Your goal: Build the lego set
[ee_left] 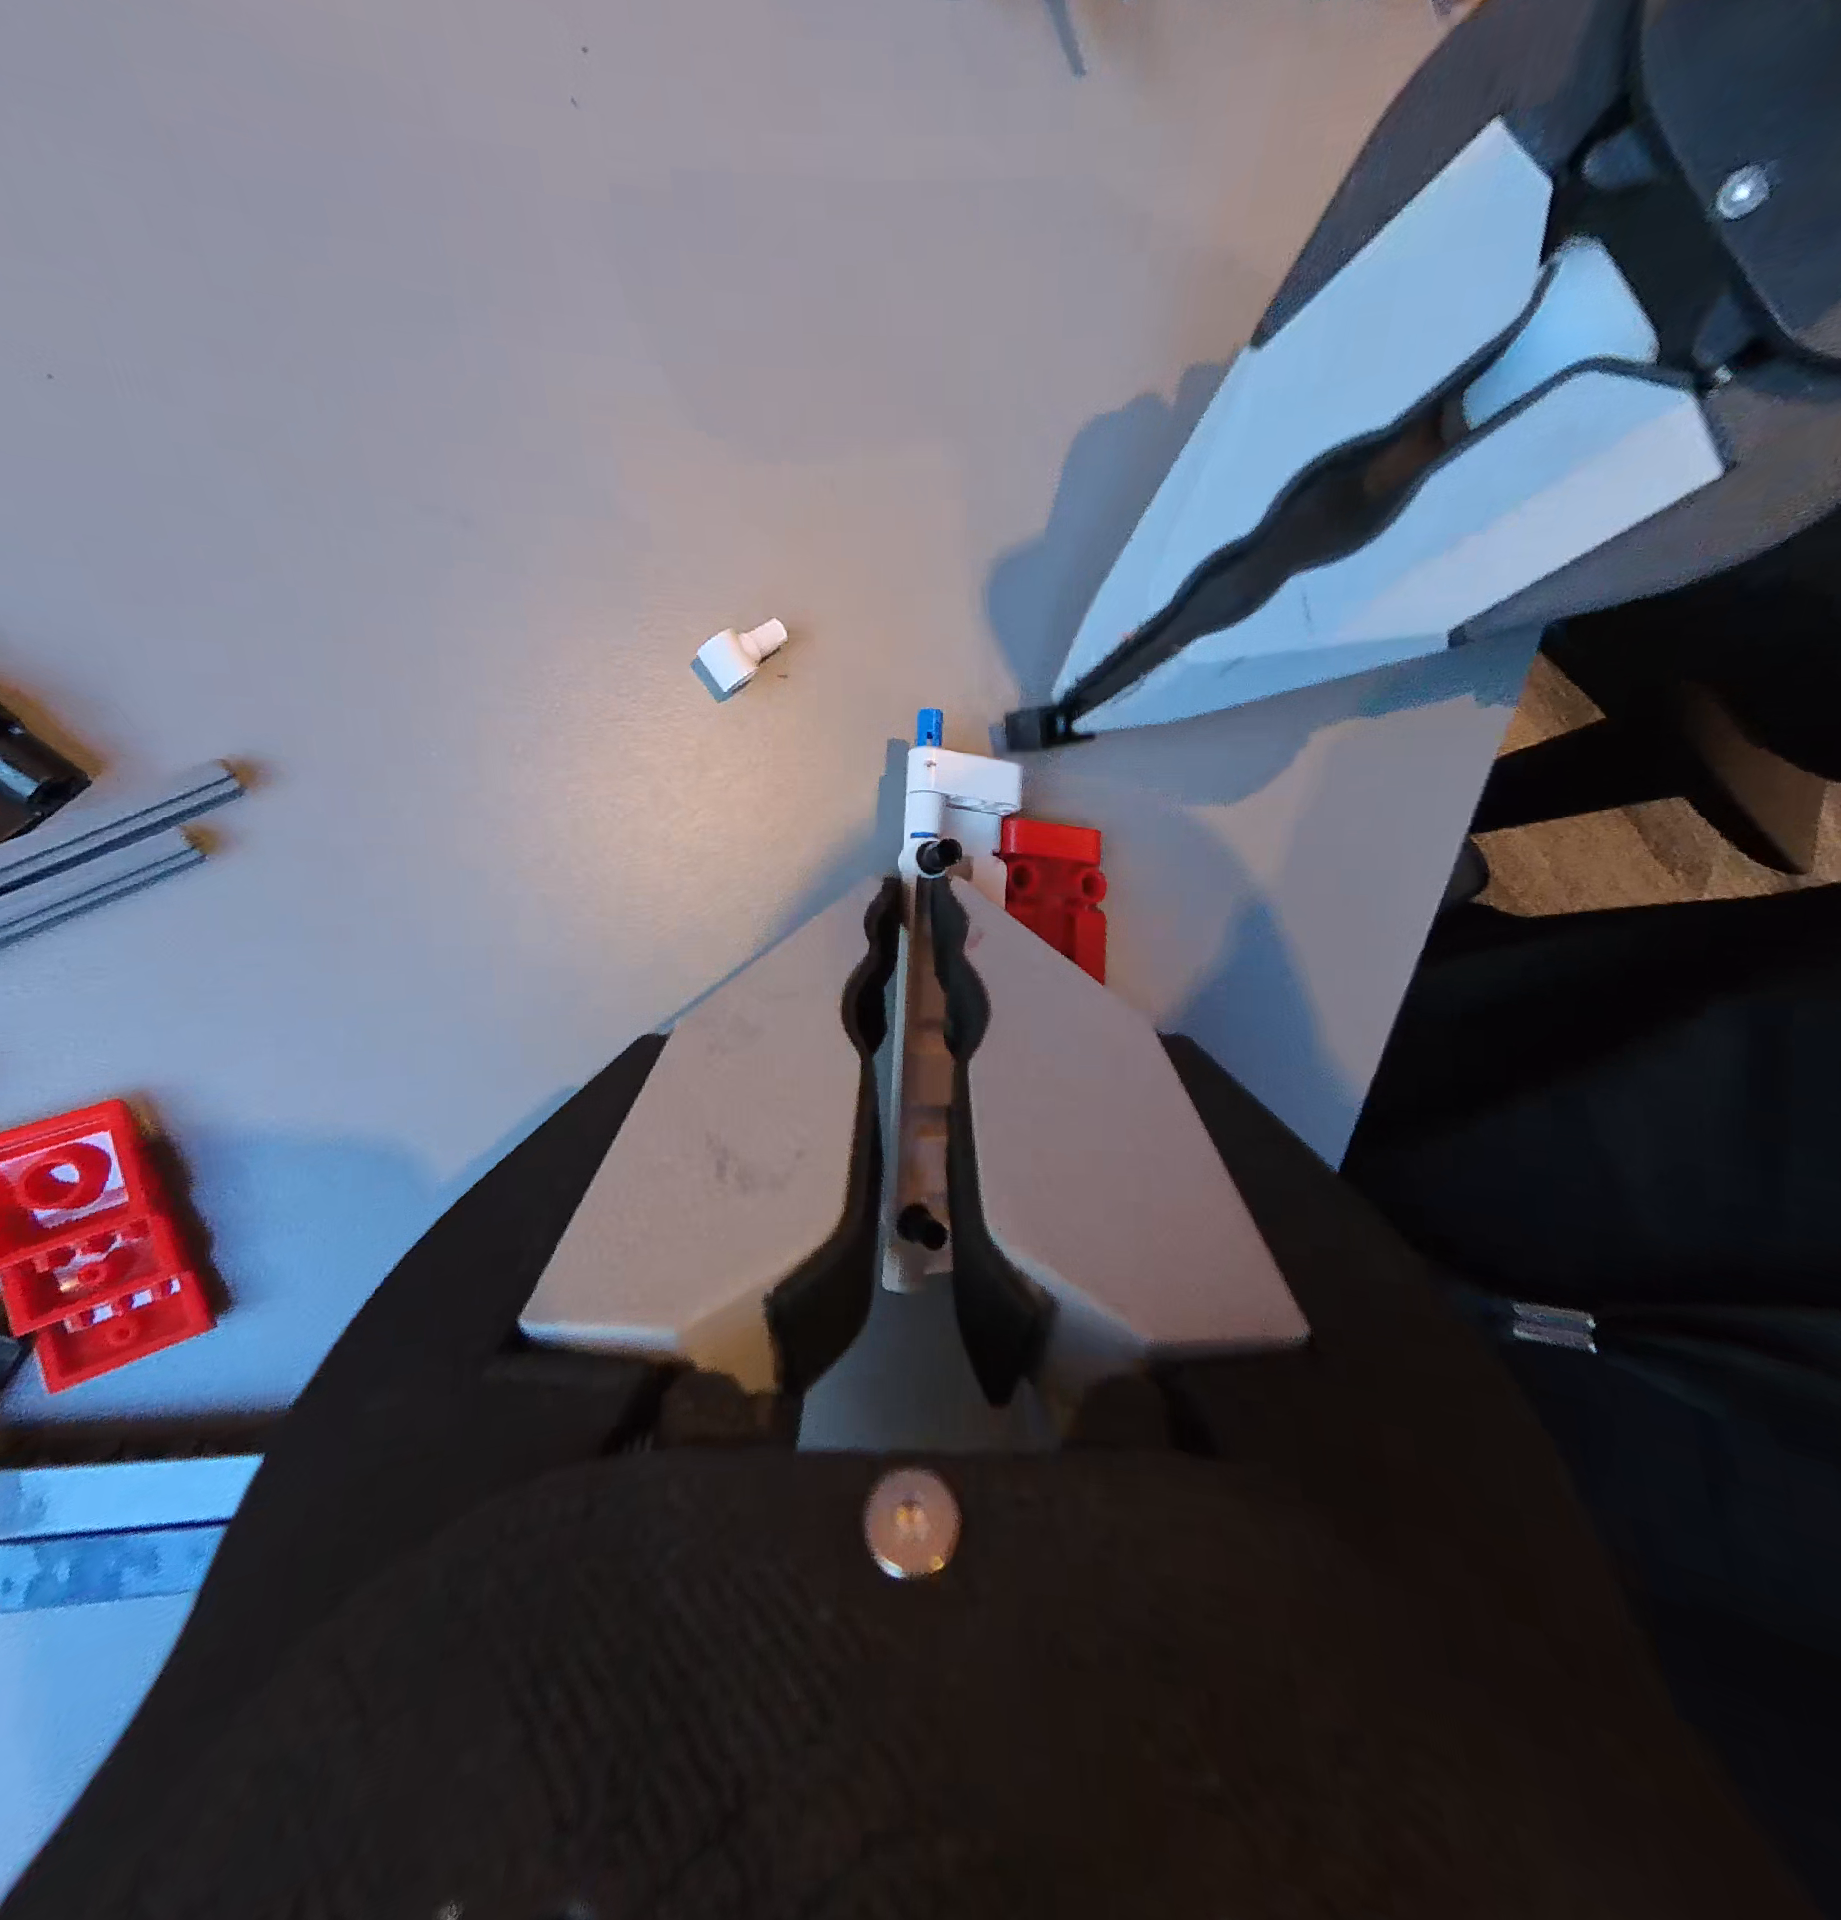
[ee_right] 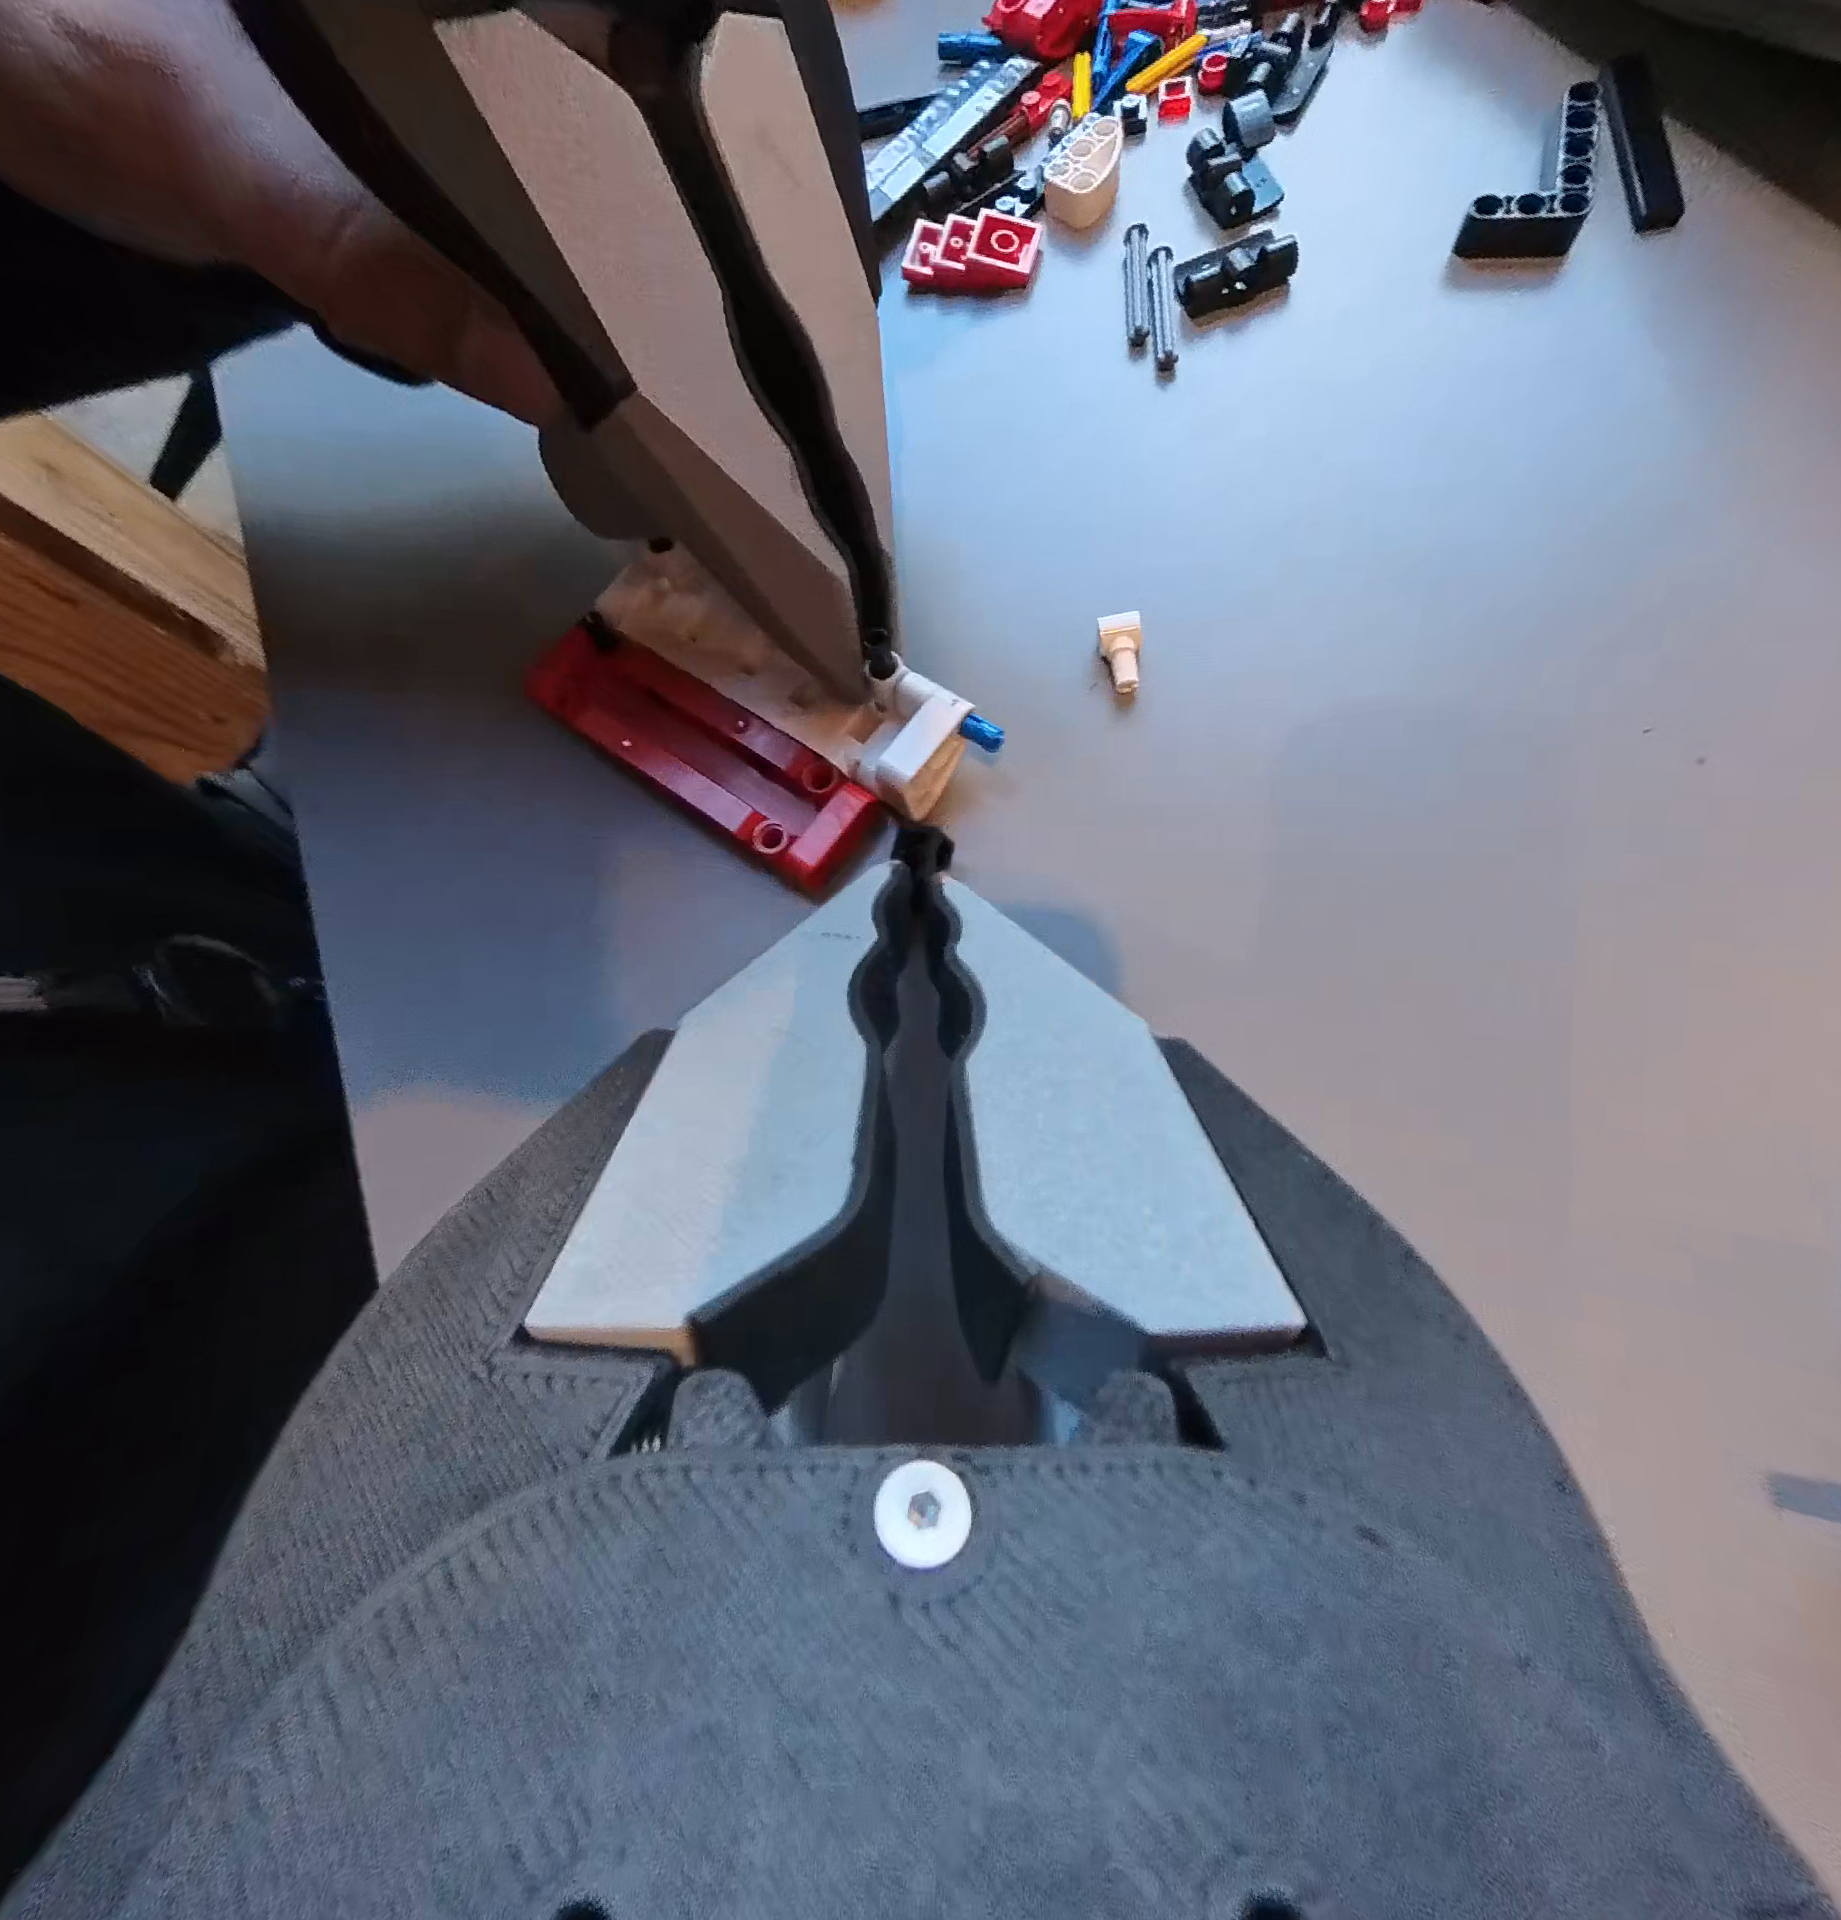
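My left gripper [ee_left: 916,888] is shut on the white beam [ee_left: 921,1122] of a red and white lego assembly [ee_right: 708,758], which rests on the grey table [ee_right: 1415,831]. A white connector [ee_left: 963,784] with a blue pin [ee_left: 929,724] sits at the assembly's front end. My right gripper [ee_right: 921,868] is shut on a small black pin [ee_right: 921,844], held just short of the white connector [ee_right: 911,748]. The right gripper also shows in the left wrist view [ee_left: 1051,722] at the upper right. A loose white connector piece [ee_left: 739,660] lies on the table beyond.
A pile of loose lego pieces [ee_right: 1103,104] lies at the far end, with red plates [ee_right: 973,249], two grey axles [ee_right: 1150,281] and a black L-beam [ee_right: 1539,177]. A person's hand [ee_right: 272,208] holds the left gripper. A wooden edge [ee_right: 85,592] is on the left. The grippers' ends are close to 5 cm from one another. The loose white connector piece [ee_left: 739,660] is about 5 cm from my left fingertips.
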Demonstrator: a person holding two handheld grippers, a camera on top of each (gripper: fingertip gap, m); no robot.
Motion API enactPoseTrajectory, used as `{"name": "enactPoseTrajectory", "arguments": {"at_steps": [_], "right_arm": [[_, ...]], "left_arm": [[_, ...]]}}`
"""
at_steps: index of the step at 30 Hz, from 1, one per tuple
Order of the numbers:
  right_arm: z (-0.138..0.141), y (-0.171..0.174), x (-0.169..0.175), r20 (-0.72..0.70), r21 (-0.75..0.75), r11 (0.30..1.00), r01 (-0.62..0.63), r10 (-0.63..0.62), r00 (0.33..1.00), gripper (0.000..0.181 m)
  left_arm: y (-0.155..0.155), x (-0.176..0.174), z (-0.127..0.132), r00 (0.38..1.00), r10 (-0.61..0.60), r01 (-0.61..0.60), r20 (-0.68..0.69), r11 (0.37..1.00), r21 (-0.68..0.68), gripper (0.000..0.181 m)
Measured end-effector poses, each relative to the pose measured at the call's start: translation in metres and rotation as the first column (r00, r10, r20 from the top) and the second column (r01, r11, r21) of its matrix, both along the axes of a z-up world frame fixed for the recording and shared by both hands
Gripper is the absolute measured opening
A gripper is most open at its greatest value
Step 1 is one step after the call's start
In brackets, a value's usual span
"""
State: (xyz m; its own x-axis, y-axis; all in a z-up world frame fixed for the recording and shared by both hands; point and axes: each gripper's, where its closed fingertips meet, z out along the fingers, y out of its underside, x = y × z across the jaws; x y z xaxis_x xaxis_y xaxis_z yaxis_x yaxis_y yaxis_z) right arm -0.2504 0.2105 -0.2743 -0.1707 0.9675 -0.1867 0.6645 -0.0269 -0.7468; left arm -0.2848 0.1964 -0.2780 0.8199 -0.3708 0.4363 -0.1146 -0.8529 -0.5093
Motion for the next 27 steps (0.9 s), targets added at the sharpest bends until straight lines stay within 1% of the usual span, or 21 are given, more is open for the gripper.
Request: {"name": "enactPoseTrajectory", "arguments": {"at_steps": [5,8,13,15,17,20,23,27], "right_arm": [[0.001,-0.008,-0.003,-0.002,-0.073,0.997,0.022,-0.022,1.000,0.000],[-0.001,-0.011,-0.003,0.024,-0.153,0.988,0.036,-0.033,0.999,0.001],[0.000,-0.011,-0.003,0.071,-0.357,0.930,0.084,-0.062,0.996,0.002],[0.004,-0.009,-0.002,0.054,-0.411,0.907,0.089,-0.073,0.996,0.003],[0.009,-0.005,0.000,0.026,-0.426,0.901,0.087,-0.084,0.996,0.003],[0.007,-0.002,0.004,0.038,-0.415,0.904,0.100,-0.092,0.995,0.004],[0.008,-0.001,0.006,0.022,-0.394,0.914,0.098,-0.097,0.995,0.006],[0.009,-0.009,0.009,0.006,-0.356,0.933,0.055,-0.056,0.998,0.014]], "left_arm": [[0.002,0.002,0.000,0.999,0.029,-0.028,-0.014,0.999,0.033,0.002],[0.002,0.003,0.001,0.999,0.047,-0.047,-0.007,0.998,0.036,0.002],[0.003,0.004,0.001,0.997,0.080,-0.080,-0.008,0.995,0.051,0.002],[0.003,0.004,0.001,0.996,0.087,-0.086,-0.009,0.995,0.057,0.002],[0.003,0.004,0.001,0.996,0.092,-0.092,-0.003,0.994,0.062,0.002],[0.003,0.003,0.001,0.995,0.100,-0.101,0.013,0.993,0.067,0.002],[0.003,0.003,0.001,0.995,0.095,-0.095,0.001,0.992,0.089,0.002],[0.001,0.004,0.002,0.995,0.101,-0.101,-0.001,0.991,0.090,0.002]]}}
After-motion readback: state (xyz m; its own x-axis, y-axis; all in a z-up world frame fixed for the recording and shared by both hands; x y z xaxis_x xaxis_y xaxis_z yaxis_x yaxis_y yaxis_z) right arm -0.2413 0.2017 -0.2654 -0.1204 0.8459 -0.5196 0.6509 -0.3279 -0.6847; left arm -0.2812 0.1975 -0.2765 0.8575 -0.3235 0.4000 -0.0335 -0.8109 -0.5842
